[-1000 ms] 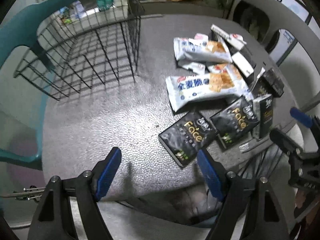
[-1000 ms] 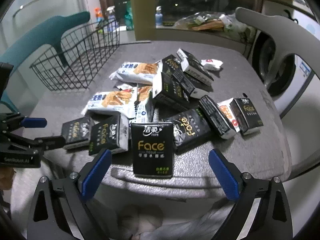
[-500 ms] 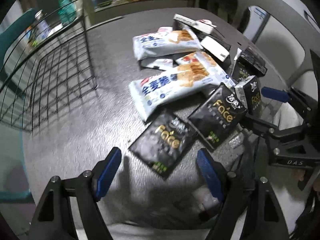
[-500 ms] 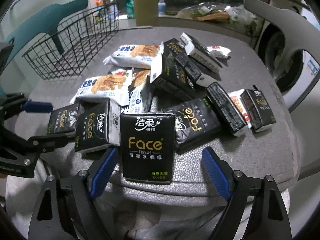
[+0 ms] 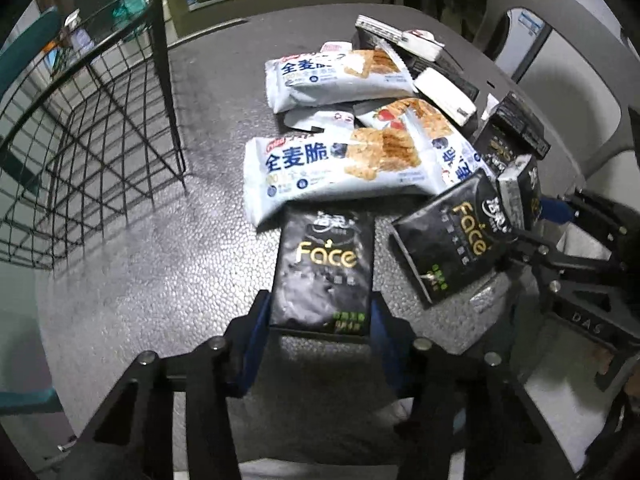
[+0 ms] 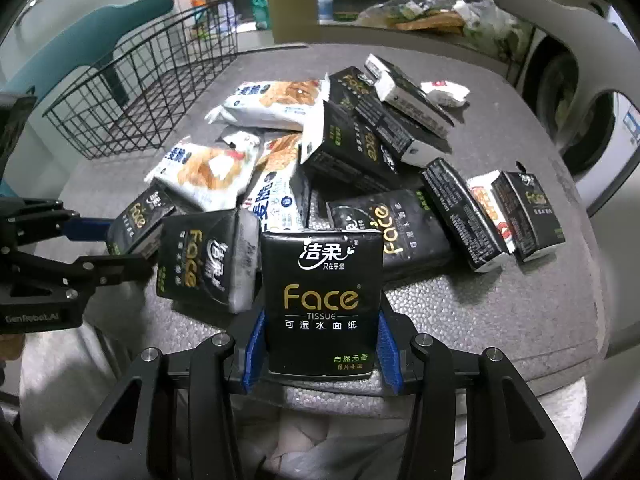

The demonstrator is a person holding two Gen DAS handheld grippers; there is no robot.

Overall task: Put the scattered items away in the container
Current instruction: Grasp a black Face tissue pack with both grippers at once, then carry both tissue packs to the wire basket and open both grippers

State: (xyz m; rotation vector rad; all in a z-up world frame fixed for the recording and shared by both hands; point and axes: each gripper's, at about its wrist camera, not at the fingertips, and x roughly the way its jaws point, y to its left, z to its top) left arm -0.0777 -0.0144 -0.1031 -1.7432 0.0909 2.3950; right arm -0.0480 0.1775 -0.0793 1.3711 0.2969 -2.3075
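The wire basket is sitting at the desk's far left, well apart from both grippers. The left gripper is clenching its jaws on a black tissue pack lying just beside the cracker bags. The right gripper is clamping another Face tissue pack at the near edge of the heap.

Wire basket — left side cropped

Your right gripper clamps a black rectangular Face tissue pack at the table edge. The black wire basket sits far left.
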